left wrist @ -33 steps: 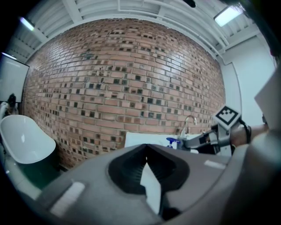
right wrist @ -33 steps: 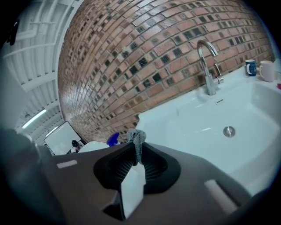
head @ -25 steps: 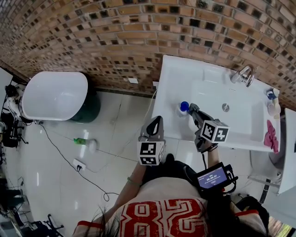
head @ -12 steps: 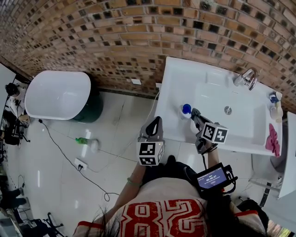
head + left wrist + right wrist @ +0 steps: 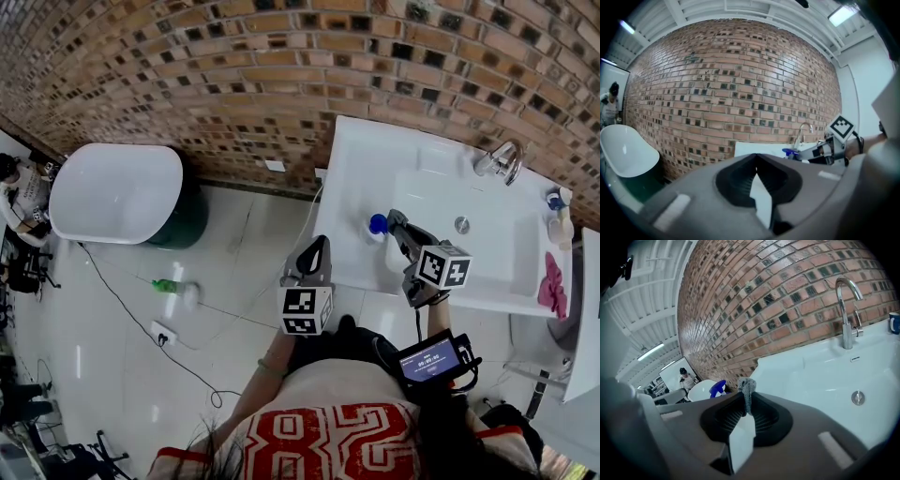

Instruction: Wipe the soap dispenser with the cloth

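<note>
The soap dispenser (image 5: 377, 225), white with a blue pump top, stands on the left rim of the white sink (image 5: 356, 178). My right gripper (image 5: 393, 221) sits right beside the pump, on its right. In the right gripper view this gripper (image 5: 746, 393) is shut on a small grey cloth (image 5: 746, 386), and the blue pump top (image 5: 717, 388) shows just left of the jaws. My left gripper (image 5: 320, 245) hangs off the sink's front left corner, over the floor, shut with nothing in it. The left gripper view shows the dispenser (image 5: 790, 152) ahead to the right.
A chrome tap (image 5: 500, 154) stands at the sink's back. A pink cloth (image 5: 548, 279) and small bottles (image 5: 557, 211) lie at the sink's right end. On the floor to the left are a white tub (image 5: 117, 192), a green bottle (image 5: 165, 285) and a cable.
My right gripper has shifted slightly to the right while staying beside the pump top. The left gripper has not moved.
</note>
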Available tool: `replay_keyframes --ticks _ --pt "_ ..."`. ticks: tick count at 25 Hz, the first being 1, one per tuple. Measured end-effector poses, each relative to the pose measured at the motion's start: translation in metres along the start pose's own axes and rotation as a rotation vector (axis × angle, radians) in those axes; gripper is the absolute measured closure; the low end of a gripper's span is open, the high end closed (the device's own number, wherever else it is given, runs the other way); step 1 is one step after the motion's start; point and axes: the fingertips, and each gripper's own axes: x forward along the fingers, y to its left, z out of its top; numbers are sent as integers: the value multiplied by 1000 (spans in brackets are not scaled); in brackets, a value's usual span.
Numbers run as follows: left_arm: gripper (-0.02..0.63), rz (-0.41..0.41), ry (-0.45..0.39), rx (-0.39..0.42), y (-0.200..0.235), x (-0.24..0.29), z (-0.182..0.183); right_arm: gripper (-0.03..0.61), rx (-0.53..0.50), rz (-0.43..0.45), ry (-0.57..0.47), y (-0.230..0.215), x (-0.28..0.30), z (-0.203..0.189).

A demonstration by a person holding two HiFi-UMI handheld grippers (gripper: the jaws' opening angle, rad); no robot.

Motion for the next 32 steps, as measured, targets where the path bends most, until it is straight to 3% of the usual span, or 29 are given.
replay_keyframes --ticks 17,20,26,32 --pt "611 15 21 -15 5 4 -4 529 70 -42 245 -42 31 -77" --pt "611 2 22 -13 0 7 -4 529 24 -20 227 -35 28 -60" --pt "611 -18 22 -11 -8 13 -5 529 -93 104 136 0 22 1" --pt "611 -8 11 21 -9 16 -9 529 -109 131 173 -2 30 -4"
